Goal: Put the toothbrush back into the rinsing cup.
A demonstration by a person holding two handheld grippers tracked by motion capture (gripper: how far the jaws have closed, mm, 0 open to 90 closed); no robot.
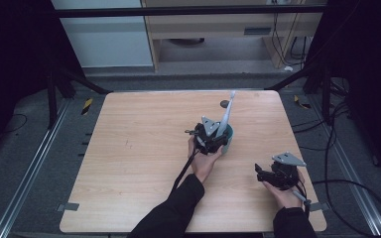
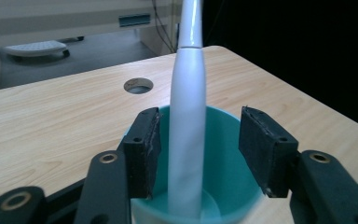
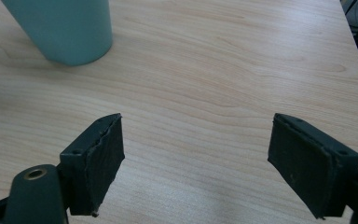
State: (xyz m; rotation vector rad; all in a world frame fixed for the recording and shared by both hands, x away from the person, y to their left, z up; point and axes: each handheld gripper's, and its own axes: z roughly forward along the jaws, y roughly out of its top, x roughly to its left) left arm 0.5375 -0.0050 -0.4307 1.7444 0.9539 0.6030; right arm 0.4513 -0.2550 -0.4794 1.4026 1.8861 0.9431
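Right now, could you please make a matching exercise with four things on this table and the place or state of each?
Column one:
1. white toothbrush
2. teal cup
3. left hand-held gripper
4. right hand-held gripper

Column two:
A. open over bare wood, near the table's right edge
B. stands on the table and holds a leaning thing
C. open, one jaw on each side of the toothbrush
D. stands tilted inside the cup

Pairs: 1-D, 2-B, 3-C, 4-A

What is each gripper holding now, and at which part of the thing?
Nothing is held. The left gripper is open around the white plastic toothbrush handle standing in the teal plastic cup; its pads do not press it. The right gripper is open above the wooden table.
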